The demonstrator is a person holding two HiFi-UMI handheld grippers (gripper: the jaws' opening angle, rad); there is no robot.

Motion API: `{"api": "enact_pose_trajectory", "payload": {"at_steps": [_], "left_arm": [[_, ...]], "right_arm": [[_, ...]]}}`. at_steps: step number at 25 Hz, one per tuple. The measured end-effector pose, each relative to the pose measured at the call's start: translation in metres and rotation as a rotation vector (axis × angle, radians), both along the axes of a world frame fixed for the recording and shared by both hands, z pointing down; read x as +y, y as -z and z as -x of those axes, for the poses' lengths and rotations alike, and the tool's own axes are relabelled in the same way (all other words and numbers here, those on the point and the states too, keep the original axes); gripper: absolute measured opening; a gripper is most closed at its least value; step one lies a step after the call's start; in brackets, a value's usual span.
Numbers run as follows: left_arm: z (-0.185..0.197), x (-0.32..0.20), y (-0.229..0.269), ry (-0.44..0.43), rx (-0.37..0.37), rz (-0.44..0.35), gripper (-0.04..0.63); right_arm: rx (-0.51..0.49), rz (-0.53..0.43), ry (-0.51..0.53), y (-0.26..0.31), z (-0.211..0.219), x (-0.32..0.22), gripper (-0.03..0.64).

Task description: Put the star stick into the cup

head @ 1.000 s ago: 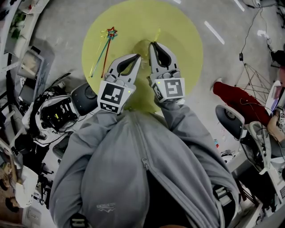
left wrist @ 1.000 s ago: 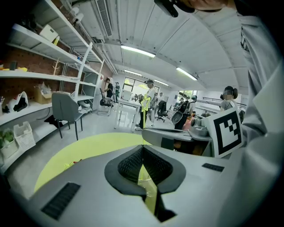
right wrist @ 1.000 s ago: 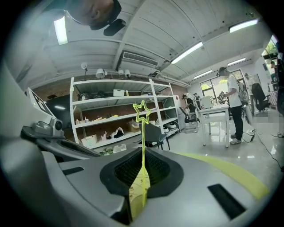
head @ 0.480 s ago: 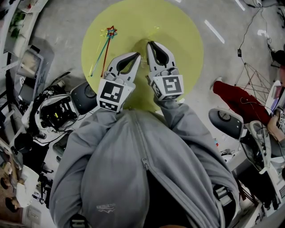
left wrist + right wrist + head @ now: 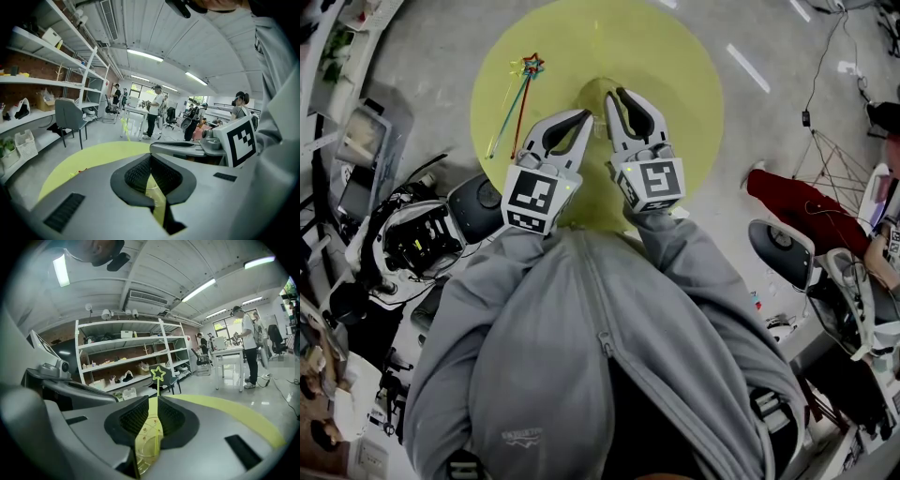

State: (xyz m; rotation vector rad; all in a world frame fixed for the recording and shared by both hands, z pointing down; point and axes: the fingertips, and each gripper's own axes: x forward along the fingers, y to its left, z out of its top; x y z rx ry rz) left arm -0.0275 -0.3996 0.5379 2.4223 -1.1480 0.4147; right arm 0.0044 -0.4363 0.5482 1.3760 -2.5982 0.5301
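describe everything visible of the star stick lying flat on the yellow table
The star stick has a star head that looks outlined in red and blue, with thin strands trailing from it, one greenish, one red. It lies flat near the left rim of the round yellow table, head pointing away from the person, touching only the tabletop.

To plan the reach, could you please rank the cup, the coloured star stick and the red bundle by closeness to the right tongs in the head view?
1. Cup, at the tips of the right tongs.
2. Coloured star stick, lying left on the yellow table.
3. Red bundle, on the floor at the right.
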Motion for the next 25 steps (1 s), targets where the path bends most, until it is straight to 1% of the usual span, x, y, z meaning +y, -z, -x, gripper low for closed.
{"api": "enact_pose_trajectory", "payload": {"at_steps": [2, 9, 13, 17, 25], "left_arm": [[0.000, 0.004, 0.004, 0.001, 0.001, 0.002, 0.017], [-0.006, 0.018, 0.032, 0.020, 0.032, -0.047, 0.017], [-0.007, 0.034, 0.048, 0.030, 0.040, -0.074, 0.017], [-0.007, 0.050, 0.068, 0.043, 0.044, -0.117, 0.017], [-0.015, 0.099, 0.106, 0.083, 0.036, -0.198, 0.017]], "right_arm": [[0.006, -0.003, -0.008, 0.005, -0.003, 0.005, 0.043], [0.055, -0.007, -0.038, 0.028, -0.018, 0.027, 0.042], [0.040, -0.011, -0.055, 0.046, -0.024, 0.046, 0.041], [0.042, -0.045, -0.075, 0.071, -0.032, 0.066, 0.040], [0.009, -0.103, -0.107, 0.120, -0.059, 0.114, 0.032]]}}
